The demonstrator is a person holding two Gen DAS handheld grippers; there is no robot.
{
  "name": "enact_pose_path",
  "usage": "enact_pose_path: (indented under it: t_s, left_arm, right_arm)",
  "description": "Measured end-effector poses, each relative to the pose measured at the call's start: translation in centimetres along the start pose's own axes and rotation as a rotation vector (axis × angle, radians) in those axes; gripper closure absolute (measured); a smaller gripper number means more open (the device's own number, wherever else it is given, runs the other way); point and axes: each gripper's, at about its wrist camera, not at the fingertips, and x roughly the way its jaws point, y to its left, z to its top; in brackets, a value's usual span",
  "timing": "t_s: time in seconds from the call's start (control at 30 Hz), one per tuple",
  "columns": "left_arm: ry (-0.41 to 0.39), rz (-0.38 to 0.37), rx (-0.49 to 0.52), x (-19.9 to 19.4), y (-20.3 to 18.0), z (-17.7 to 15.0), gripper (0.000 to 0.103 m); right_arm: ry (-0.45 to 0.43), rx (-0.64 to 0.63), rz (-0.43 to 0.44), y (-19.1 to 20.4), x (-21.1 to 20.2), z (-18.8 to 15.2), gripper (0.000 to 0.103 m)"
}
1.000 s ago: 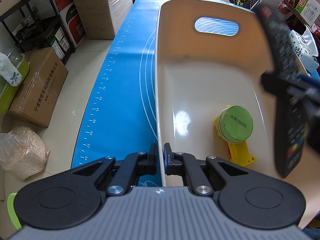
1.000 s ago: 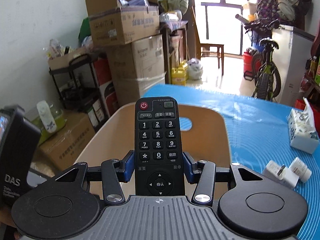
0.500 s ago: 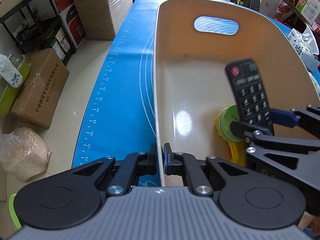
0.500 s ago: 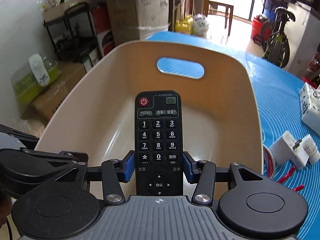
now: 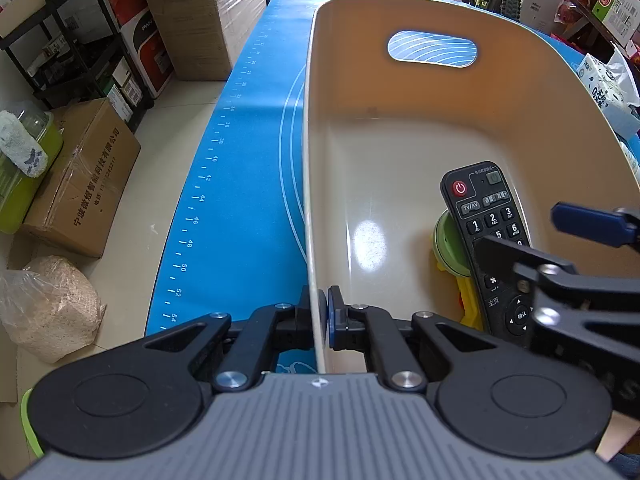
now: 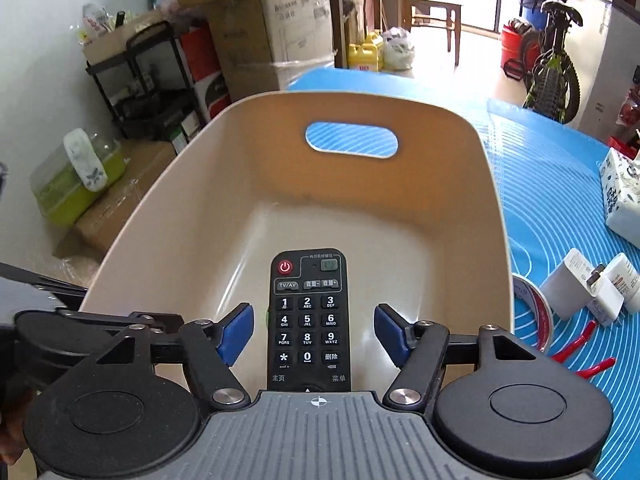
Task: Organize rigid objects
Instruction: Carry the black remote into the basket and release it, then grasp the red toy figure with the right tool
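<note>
A beige plastic bin (image 5: 400, 128) stands on the blue mat (image 5: 240, 184). My left gripper (image 5: 320, 316) is shut on the bin's near left rim. A black remote (image 6: 307, 316) lies inside the bin, leaning on a green-and-yellow object (image 5: 450, 248); it also shows in the left wrist view (image 5: 486, 224). My right gripper (image 6: 314, 334) is open, its blue pads (image 6: 236, 330) spread clear of the remote on both sides.
Two white chargers (image 6: 588, 292), a tape roll (image 6: 534, 308) and red-handled pieces (image 6: 576, 344) lie on the mat right of the bin. A tissue pack (image 6: 622, 196) sits further right. Cardboard boxes (image 5: 84, 184) and shelves stand on the floor to the left.
My right gripper carried the remote down into the bin and opened, letting go of it. The left gripper has stayed shut on the bin rim.
</note>
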Motion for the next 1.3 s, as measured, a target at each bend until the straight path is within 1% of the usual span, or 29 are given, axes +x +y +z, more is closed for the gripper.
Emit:
enact_pose_path:
  t_s: [0.03,0.07,0.13,0.2,0.3,0.4,0.53,0.67,0.8,0.9,1.07,1.3]
  left_arm:
    - [0.0,-0.001,-0.001,0.0,0.0,0.0,0.093]
    - [0.001,-0.002,-0.002,0.0,0.1,0.0,0.093]
    - [0.0,-0.002,-0.003,0.0,0.0,0.0,0.093]
    - [0.001,-0.002,-0.002,0.0,0.1,0.0,0.093]
    - [0.0,-0.002,-0.002,0.0,0.1,0.0,0.093]
    - [0.001,-0.003,-0.003,0.0,0.0,0.0,0.093]
    - [0.001,-0.001,-0.002,0.0,0.1,0.0,0.093]
    - [0.0,-0.002,-0.003,-0.1,0.1,0.0,0.093]
    - [0.0,-0.001,-0.002,-0.1,0.1,0.0,0.093]
    - [0.0,-0.001,-0.002,-0.1,0.1,0.0,0.093]
    - [0.0,-0.001,-0.002,-0.1,0.1,0.0,0.093]
    - [0.0,-0.001,-0.002,-0.1,0.1,0.0,0.093]
  right_arm:
    - [-0.012,-0.013,-0.01,0.2,-0.5,0.1,0.03]
    - [-0.027,-0.025,-0.028,0.3,-1.0,0.1,0.026]
    - [-0.064,-0.036,-0.05,0.2,-2.2,0.4,0.023]
    - [-0.089,-0.018,-0.053,-0.4,-3.3,0.7,0.023]
    - [-0.121,0.013,-0.071,-1.8,-4.8,1.0,0.022]
    - [-0.144,0.039,-0.107,-3.4,-6.0,1.1,0.021]
    - [-0.151,0.106,-0.154,-6.7,-6.8,0.7,0.021]
    - [-0.122,0.205,-0.204,-10.4,-6.5,-0.4,0.021]
    - [-0.08,0.285,-0.255,-13.3,-5.1,-1.7,0.021]
    - [-0.036,0.334,-0.266,-14.8,-3.9,-2.6,0.021]
    - [0.037,0.43,-0.253,-16.7,-2.0,-4.1,0.022]
    - [0.092,0.519,-0.267,-18.5,0.1,-5.5,0.025]
